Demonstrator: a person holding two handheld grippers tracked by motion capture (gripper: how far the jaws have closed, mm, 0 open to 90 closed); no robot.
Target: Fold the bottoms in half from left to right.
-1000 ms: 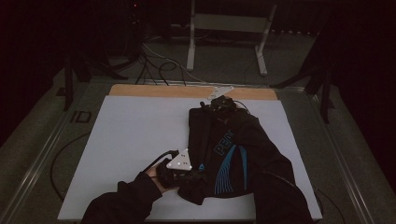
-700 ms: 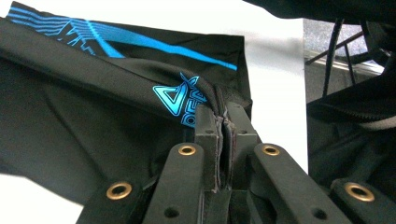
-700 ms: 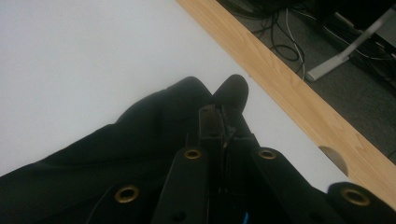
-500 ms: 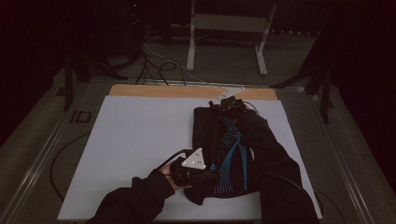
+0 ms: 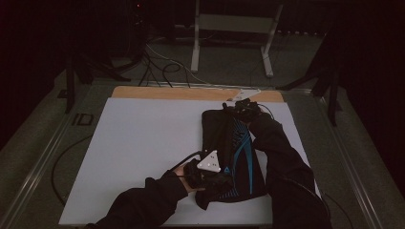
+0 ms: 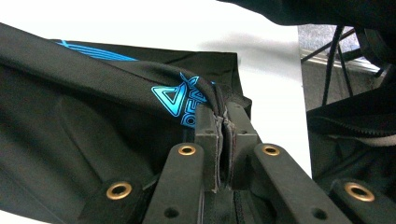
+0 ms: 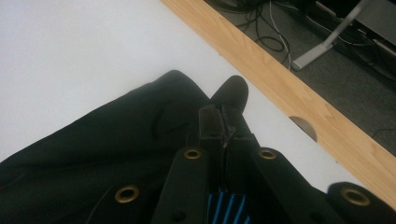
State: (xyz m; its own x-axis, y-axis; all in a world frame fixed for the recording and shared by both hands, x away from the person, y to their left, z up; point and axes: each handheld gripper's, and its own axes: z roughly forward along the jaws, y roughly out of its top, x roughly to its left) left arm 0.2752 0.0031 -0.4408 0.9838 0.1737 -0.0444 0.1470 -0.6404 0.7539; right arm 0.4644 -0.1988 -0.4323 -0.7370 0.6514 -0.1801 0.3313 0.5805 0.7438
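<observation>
I am midway through folding the shorts (image 5: 234, 152), a black pair with blue print lying on the right half of the white worktop (image 5: 143, 143), running from near the far wooden edge (image 5: 167, 92) back toward me.

My left gripper (image 6: 223, 126) is clamped on a fold of the cloth at the near end, just beside the blue logo (image 6: 180, 100); its jaws are pressed together with the hem pinched between them. From above, that gripper (image 5: 210, 164) sits at the near left corner of the shorts, where the fabric bunches up.

My right gripper (image 7: 222, 123) is closed on the far end of the shorts, the black cloth caught between its jaws, with the wooden edge (image 7: 280, 88) close beyond. From above it (image 5: 243, 109) sits at the far corner, my sleeve (image 5: 282, 162) lying along the right side of the garment.

So I judge I have both ends in hand and the fold is under way. The next move calls for carrying both pinched ends the same way together, keeping the cloth taut between them so it lays flat, and only then opening the jaws. If one grip slips, the fold will go crooked.
</observation>
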